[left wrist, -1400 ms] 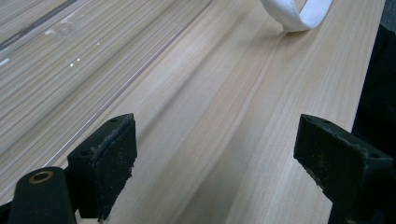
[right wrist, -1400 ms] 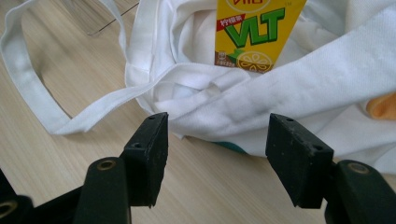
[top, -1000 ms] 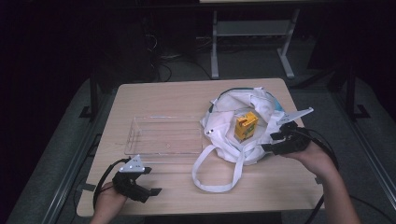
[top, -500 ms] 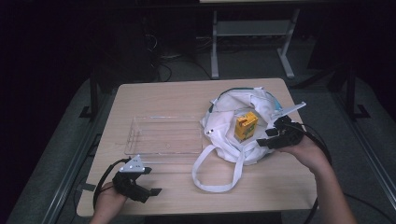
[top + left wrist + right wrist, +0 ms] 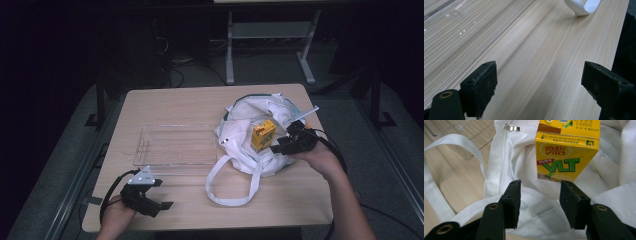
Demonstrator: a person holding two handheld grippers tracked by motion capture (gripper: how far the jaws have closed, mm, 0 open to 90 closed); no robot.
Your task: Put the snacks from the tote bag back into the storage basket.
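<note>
Clearly printed "VLT" and "Vita", the yellow carton (image 5: 567, 150) lies on the white bag (image 5: 524, 165); right gripper (image 5: 539, 200) fingers have been closing, empty, short of it; left gripper (image 5: 539, 82) fingers gape over bare tabletop (image 5: 544, 50).

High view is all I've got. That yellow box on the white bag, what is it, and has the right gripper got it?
Observer: In the right gripper view the yellow box is a drink carton printed VLT. The right gripper has no hold: its jaws have just been closing, with white bag cloth between them, and the carton lies past the tips.
Operator: Is the bag zipped?
Observer: A silver zip pull lies on the cloth beside the carton; whether the zip is closed I can't tell.
Operator: And the left gripper?
Observer: In its own view the left gripper stands wide open over bare table, with the clear tray beside it.
</note>
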